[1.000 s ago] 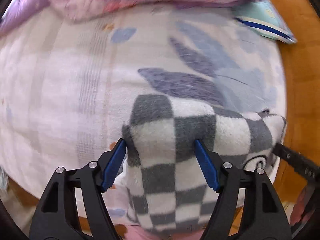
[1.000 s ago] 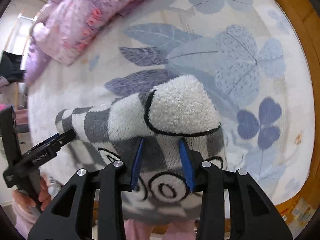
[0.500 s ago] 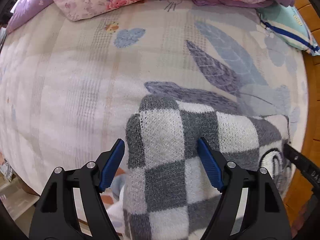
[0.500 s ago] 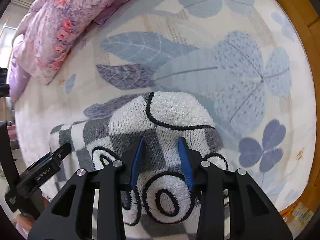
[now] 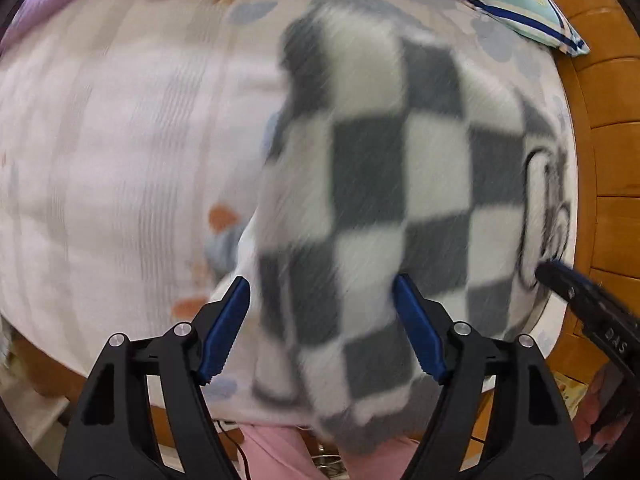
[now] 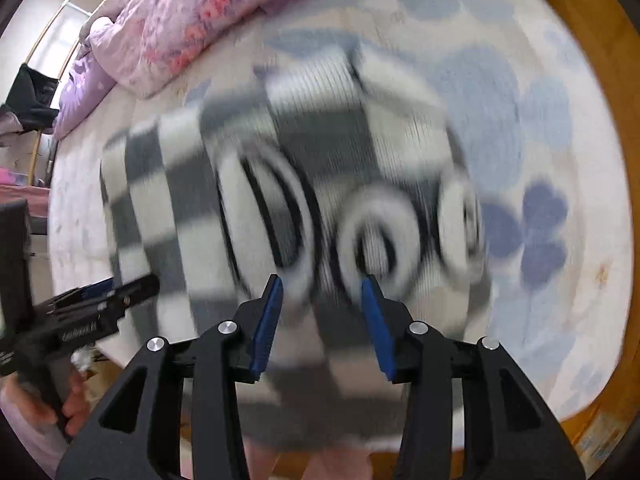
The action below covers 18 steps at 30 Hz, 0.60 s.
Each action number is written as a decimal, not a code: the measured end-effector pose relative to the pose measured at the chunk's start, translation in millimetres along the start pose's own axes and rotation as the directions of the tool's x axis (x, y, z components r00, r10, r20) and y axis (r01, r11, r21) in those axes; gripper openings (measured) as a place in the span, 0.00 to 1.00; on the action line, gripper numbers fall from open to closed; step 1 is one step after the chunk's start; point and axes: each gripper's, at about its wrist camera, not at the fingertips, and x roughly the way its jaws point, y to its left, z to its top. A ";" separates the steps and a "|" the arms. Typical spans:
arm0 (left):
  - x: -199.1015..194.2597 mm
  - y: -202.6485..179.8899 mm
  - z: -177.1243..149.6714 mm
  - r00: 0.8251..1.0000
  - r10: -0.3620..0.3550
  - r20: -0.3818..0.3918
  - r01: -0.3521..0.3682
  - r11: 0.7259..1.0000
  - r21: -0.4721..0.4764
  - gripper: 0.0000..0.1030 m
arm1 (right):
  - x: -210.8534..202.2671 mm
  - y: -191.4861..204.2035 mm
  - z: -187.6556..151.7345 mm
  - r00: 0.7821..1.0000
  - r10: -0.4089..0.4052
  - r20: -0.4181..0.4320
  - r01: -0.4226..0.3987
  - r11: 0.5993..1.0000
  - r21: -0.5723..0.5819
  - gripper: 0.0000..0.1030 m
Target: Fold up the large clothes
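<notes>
Across the foot of the bed, your checkered sweater (image 5: 400, 184) lies spread over the leaf-print sheet (image 5: 120, 140), its near edge hanging off toward you. Your left gripper (image 5: 320, 320) stands with its jaws wide apart astride the knit, and through the blur I cannot tell whether the pads press on it. Your right gripper (image 6: 320, 312) has jaws easing apart with the ringed part of the cloth between them, seemingly not pinched. Judging by this, the garment is only partly folded; you likely have the squaring and a further fold left. A floral quilt (image 6: 168, 24) sits well beyond.
</notes>
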 end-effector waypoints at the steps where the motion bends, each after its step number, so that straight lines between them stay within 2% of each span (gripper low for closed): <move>1: 0.9 9.2 -7.2 1.000 -0.016 -0.017 0.015 0.999 -0.038 0.73 | 2.3 -3.7 -10.9 0.999 0.011 -0.033 -0.011 1.000 0.019 0.39; 3: -1.7 26.8 -18.7 0.997 -0.053 -0.050 0.047 0.992 -0.115 0.73 | 3.8 -16.6 -40.6 0.996 0.018 -0.085 -0.011 0.997 0.078 0.45; 5: -9.4 37.1 -29.2 0.997 -0.059 -0.058 0.051 0.990 -0.135 0.72 | 1.2 -32.5 -65.0 0.995 0.027 -0.099 -0.012 0.988 0.154 0.62; 6: -13.5 39.4 -33.1 0.996 -0.067 -0.057 0.059 0.989 -0.134 0.72 | 0.7 -40.7 -74.9 0.994 0.017 -0.105 0.004 0.981 0.195 0.78; 7: -16.9 40.9 -37.3 0.994 -0.091 -0.059 0.083 0.988 -0.133 0.72 | 0.5 -54.9 -89.3 0.994 0.013 -0.106 0.015 0.964 0.264 0.81; 8: -20.2 41.7 -43.6 0.986 -0.150 -0.072 0.139 0.981 -0.136 0.78 | 1.1 -66.7 -99.9 0.994 0.032 -0.100 0.002 0.947 0.322 0.81; 10: -18.7 39.1 -52.5 0.970 -0.215 -0.115 0.199 0.970 -0.138 0.91 | 7.1 -93.2 -116.9 0.993 0.080 -0.086 -0.034 0.897 0.441 0.81; 12: -12.3 31.7 -63.7 0.957 -0.239 -0.162 0.220 0.967 -0.130 0.91 | 13.8 -112.5 -122.6 0.991 0.115 -0.068 -0.064 0.858 0.510 0.82; 14: 2.9 20.1 -75.5 0.942 -0.252 -0.221 0.232 0.966 -0.114 0.91 | 30.4 -128.2 -126.4 0.973 0.193 -0.124 -0.090 0.818 0.568 0.82; 16: 22.6 14.3 -84.5 0.938 -0.233 -0.258 0.206 0.970 -0.126 0.91 | 37.0 -129.8 -132.9 0.961 0.234 -0.146 -0.102 0.792 0.602 0.82; 18: 42.4 16.9 -90.0 0.935 -0.264 -0.236 0.222 0.956 -0.190 0.84 | 37.0 -124.8 -139.2 0.955 0.269 -0.125 -0.140 0.779 0.611 0.82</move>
